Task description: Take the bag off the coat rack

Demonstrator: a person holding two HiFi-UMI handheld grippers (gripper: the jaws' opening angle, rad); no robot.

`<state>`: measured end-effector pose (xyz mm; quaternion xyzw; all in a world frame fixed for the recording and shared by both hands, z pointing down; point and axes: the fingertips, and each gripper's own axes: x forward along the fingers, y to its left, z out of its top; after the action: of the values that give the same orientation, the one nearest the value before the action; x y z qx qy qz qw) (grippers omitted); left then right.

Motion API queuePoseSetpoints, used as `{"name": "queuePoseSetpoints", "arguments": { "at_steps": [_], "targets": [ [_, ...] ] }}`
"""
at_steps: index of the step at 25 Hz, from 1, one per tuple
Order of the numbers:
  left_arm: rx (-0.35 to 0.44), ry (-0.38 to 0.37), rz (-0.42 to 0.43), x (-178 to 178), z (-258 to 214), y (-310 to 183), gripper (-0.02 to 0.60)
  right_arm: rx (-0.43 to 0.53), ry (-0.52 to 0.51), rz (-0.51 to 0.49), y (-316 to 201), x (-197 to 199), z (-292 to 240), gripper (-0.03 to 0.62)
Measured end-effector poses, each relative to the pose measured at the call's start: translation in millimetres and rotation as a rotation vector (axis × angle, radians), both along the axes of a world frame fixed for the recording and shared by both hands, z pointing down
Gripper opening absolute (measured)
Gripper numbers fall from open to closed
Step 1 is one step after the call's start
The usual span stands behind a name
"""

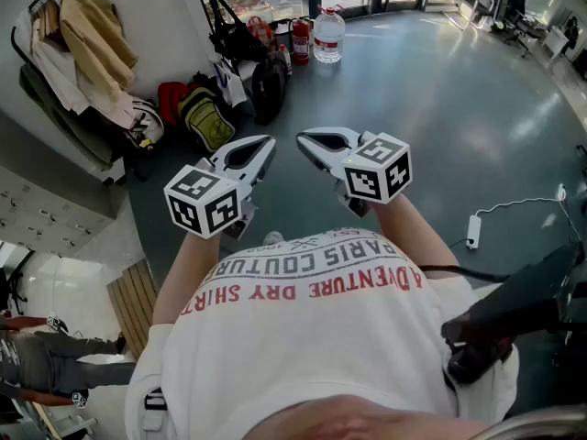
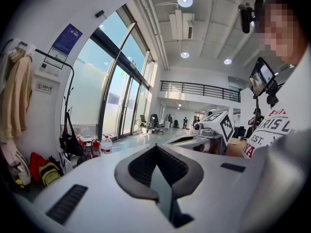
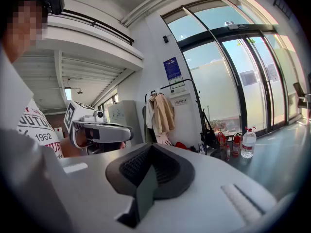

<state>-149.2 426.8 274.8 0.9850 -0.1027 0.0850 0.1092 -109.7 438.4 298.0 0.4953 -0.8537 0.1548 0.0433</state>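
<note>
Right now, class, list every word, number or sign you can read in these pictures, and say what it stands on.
"PARIS COUTURE": grey print on the person's white shirt.
"ADVENTURE DRY SHIRT": red print on the same shirt.
"1962": same shirt, seen in the right gripper view.
Blue poster and wall sign: too small to read.
Water bottle label: too small to read.
</note>
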Motion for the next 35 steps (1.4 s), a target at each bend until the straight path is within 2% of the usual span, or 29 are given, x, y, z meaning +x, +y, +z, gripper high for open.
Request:
{"name": "queuePoseSetpoints", "arguments": {
  "at_steps": [10,18,29,32,35],
  "targets": [
    [-0.008,-0.001,-0.001,4,2,4,0.000,-0.012,0.000,-0.004,5,3,4,0.002],
    [-0.022,-0.002,0.009,12,8,9,0.000,-0.003,-0.039,0.000,12,10,8,0.002],
    [-0.059,-0.043,0.054,53,24,16,0.000,-0.039,-0.098,0.033,21,46,27,0.002],
    [-0.066,-0.072,0.075,63,33,8,0.000,-0.048,-0.100,0.058,13,57,37,0.002],
    [-0.092,-0.070,0.085,77,39,-9,0.002,-0.054,-0.089,0.072,-5,72,43,0.002]
  ]
}}
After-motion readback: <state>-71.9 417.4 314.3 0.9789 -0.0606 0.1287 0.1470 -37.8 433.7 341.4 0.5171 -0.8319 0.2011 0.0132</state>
